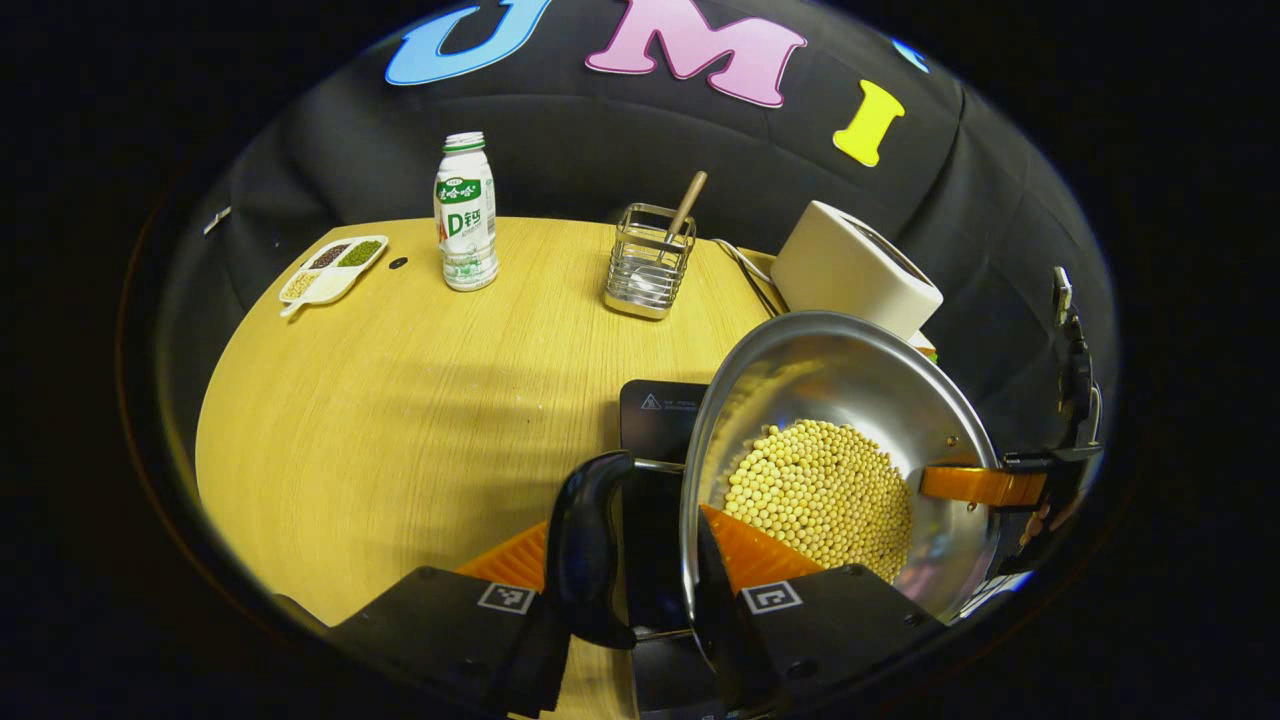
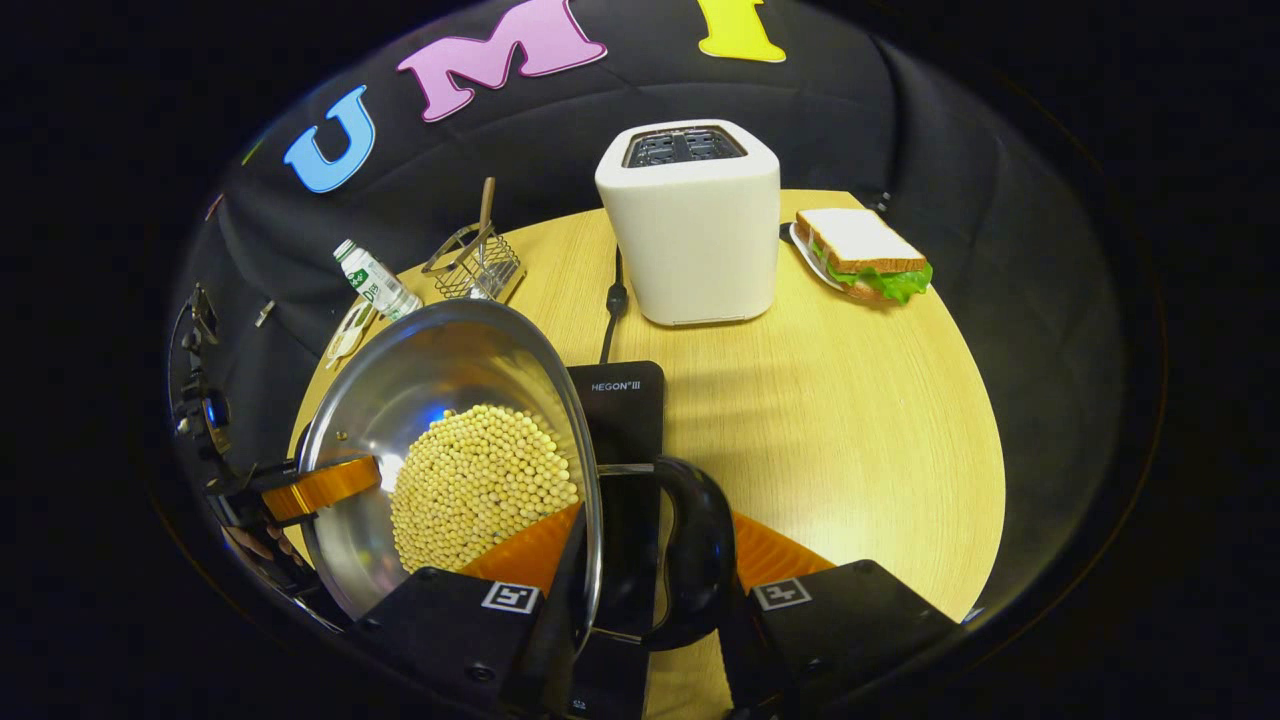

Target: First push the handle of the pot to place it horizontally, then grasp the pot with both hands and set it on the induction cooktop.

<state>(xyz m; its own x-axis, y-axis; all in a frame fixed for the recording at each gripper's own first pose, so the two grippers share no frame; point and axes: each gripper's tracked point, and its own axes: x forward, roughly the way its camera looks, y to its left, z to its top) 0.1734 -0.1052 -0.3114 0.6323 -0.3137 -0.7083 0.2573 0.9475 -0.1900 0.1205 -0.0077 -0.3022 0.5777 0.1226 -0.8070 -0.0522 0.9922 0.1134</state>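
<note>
We are gripping the bean-filled pot (image 1: 860,400) by its black loop handles, left tongs (image 1: 640,590) pinching one handle (image 1: 585,545), right tongs (image 2: 655,590) pinching the other (image 2: 700,550), the pot hanging between them above the induction cooktop (image 2: 625,405) on the counter (image 1: 400,420).

Your left gripper (image 1: 640,560) carries blocky housings at the base of each finger, each stamped with a square black-and-white tracking marker and set with small round screws. Your right gripper (image 2: 640,570) wears matching housings, markers and screws. Ribbed pads (image 1: 760,560) line the fingers' inner faces on both tools.
</note>
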